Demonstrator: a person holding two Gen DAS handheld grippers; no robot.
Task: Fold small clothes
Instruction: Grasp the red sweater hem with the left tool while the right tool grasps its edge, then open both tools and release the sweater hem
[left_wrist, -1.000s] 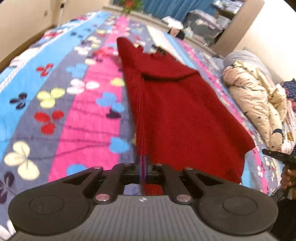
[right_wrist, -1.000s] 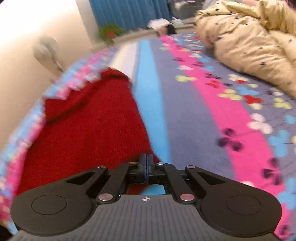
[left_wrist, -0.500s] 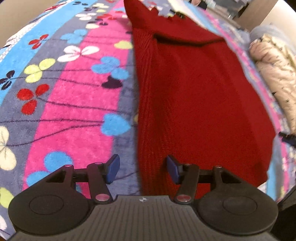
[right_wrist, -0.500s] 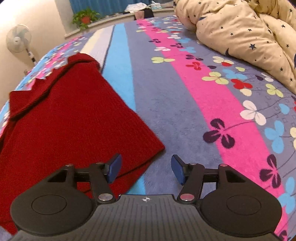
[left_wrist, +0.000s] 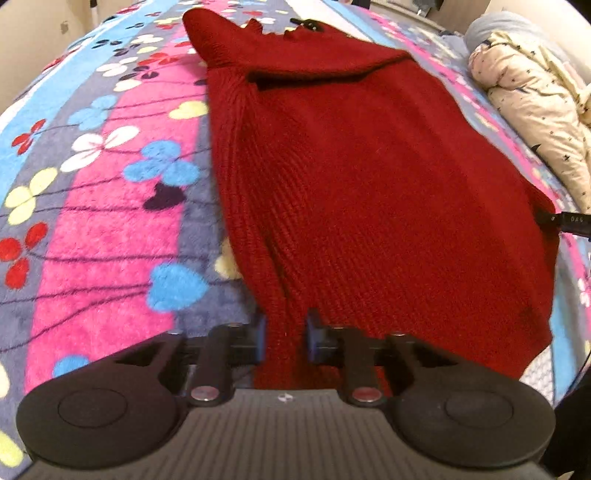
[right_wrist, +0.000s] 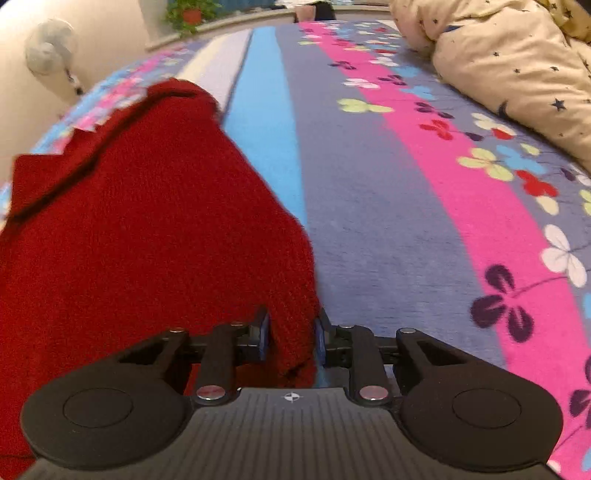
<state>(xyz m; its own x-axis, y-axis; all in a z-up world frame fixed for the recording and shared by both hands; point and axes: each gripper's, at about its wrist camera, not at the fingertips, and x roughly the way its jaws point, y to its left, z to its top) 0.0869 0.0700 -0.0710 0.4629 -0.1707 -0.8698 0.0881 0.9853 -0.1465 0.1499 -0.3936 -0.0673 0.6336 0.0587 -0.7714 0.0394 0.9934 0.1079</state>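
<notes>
my left gripper (left_wrist: 284, 338) is closing on the near hem of the red knit sweater (left_wrist: 369, 192); my right gripper (right_wrist: 291, 338) is closing on its other corner. only the right view shows a fan (right_wrist: 50, 50). the sweater lies flat on the flowered blanket (left_wrist: 96, 229).

Sweater (left_wrist: 369, 184): lies flat on the bedspread (left_wrist: 103, 229), collar end far, hem near me.
My left gripper (left_wrist: 285, 334): at the hem's left corner.
My right gripper (right_wrist: 291, 338): at the hem's right corner.
Duvet (right_wrist: 509, 62): far right on the bedspread.
</notes>
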